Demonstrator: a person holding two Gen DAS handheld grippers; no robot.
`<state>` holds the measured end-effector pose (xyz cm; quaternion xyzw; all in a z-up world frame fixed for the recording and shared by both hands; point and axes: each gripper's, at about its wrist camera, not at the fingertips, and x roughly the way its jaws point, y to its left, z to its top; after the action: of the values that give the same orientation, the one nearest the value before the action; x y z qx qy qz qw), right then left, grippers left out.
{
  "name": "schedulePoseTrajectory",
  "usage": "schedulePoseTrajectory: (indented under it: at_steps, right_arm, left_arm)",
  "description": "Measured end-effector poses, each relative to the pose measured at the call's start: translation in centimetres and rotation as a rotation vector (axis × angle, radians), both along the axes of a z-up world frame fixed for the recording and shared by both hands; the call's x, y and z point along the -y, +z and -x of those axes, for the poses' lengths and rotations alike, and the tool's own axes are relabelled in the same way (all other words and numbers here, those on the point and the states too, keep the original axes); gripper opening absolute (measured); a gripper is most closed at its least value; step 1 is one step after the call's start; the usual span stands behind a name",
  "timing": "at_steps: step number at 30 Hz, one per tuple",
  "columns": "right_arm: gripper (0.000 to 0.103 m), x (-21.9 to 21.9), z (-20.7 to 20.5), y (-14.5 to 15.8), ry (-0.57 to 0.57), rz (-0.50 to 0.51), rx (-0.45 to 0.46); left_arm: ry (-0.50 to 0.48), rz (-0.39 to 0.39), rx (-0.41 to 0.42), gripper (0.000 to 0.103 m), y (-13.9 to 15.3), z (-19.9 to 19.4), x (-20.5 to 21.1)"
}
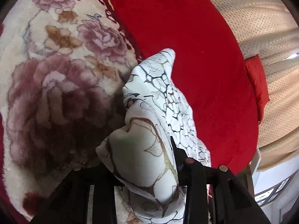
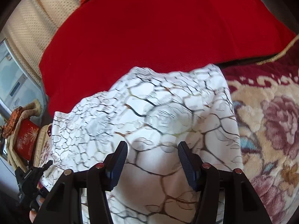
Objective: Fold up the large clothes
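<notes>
The white garment with a dark and gold crackle print (image 2: 158, 115) lies on the bed, over the edge between the red blanket and the floral blanket. In the left wrist view a bunched fold of it (image 1: 149, 140) drapes over my left gripper (image 1: 168, 160), which is shut on the cloth; only its right finger (image 1: 177, 153) shows. My right gripper (image 2: 152, 160) is open, its two ribbed blue-padded fingers (image 2: 119, 160) held apart just above the garment's near part. The left gripper also shows at the lower left of the right wrist view (image 2: 35, 175).
A red blanket (image 2: 149, 28) covers the far bed. A plush floral blanket (image 1: 56, 74) lies beside it, also in the right wrist view (image 2: 271, 130). Beige dotted curtains (image 1: 261, 18) hang behind. A red box (image 2: 26, 140) and clutter stand beside the bed.
</notes>
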<state>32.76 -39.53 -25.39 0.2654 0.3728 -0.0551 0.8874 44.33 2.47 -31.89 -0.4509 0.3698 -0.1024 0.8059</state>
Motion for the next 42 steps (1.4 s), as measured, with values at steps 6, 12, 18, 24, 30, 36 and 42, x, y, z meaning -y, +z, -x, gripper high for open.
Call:
schedulePoseTrajectory:
  at_steps: [6,12,18,24,30,36,42]
  right_arm:
    - [0.041,-6.4,-1.6,4.6,0.196,-0.011,0.16]
    - [0.04,-13.2,-5.1,2.0,0.3,-0.055,0.022]
    - [0.016,-13.3,-6.8,-3.0,0.237,-0.069,-0.123]
    - [0.011,-12.1,-7.1,-3.5,0.306,-0.152,-0.129]
    - [0.016,-4.9,-5.3,-0.5,0.28,-0.359,-0.024]
    - [0.067,7.8,-1.8,-0.8,0.067,-0.589,0.134]
    - [0.1,12.8,-2.7,-3.8,0.019,-0.783,0.177]
  left_arm:
    - [0.01,0.075,-0.024,0.063,-1.0,-0.5,-0.6]
    - [-0.029,0.005,0.021,0.029,-0.1,-0.5,-0.5]
    - [-0.092,-0.103,0.166,0.022,4.0,0.6,1.5]
    - [-0.206,-0.382,0.344,0.018,10.5,3.1,7.1]
    - [-0.424,-0.612,0.524,0.017,16.2,6.4,18.2]
    - [-0.742,-0.748,0.483,0.016,10.5,8.1,30.7]
    - [-0.811,-0.743,0.471,0.016,7.0,8.4,31.6]
